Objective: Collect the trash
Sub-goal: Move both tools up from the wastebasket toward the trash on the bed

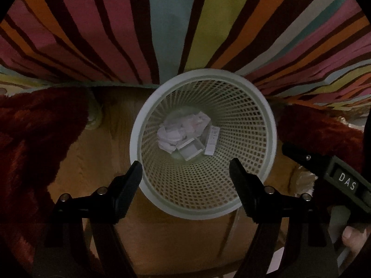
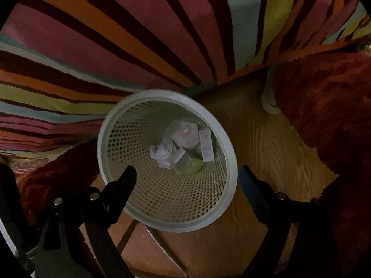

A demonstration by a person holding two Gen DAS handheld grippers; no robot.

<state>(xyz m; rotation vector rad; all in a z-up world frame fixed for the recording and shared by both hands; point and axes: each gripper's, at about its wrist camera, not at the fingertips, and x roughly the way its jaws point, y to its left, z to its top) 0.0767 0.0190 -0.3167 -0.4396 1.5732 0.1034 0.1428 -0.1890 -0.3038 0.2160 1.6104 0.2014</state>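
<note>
A pale green mesh wastebasket (image 1: 266,113) stands on a wooden floor and also shows in the right wrist view (image 2: 109,143). At its bottom lie crumpled white paper (image 1: 172,134), a small white box (image 1: 191,150) and a white printed slip (image 1: 212,142); in the right wrist view I see the crumpled paper (image 2: 162,155), a yellow-green packet (image 2: 193,165) and the slip (image 2: 206,144). My left gripper (image 1: 186,170) is open and empty above the basket's mouth. My right gripper (image 2: 187,177) is open and empty above the basket too, and it shows at the right edge of the left wrist view (image 1: 324,169).
A striped multicoloured bedcover (image 1: 162,23) hangs just behind the basket. A dark red shaggy rug (image 1: 34,127) lies on both sides of it on the wooden floor (image 1: 174,243). A pale round furniture foot (image 2: 270,102) stands by the rug.
</note>
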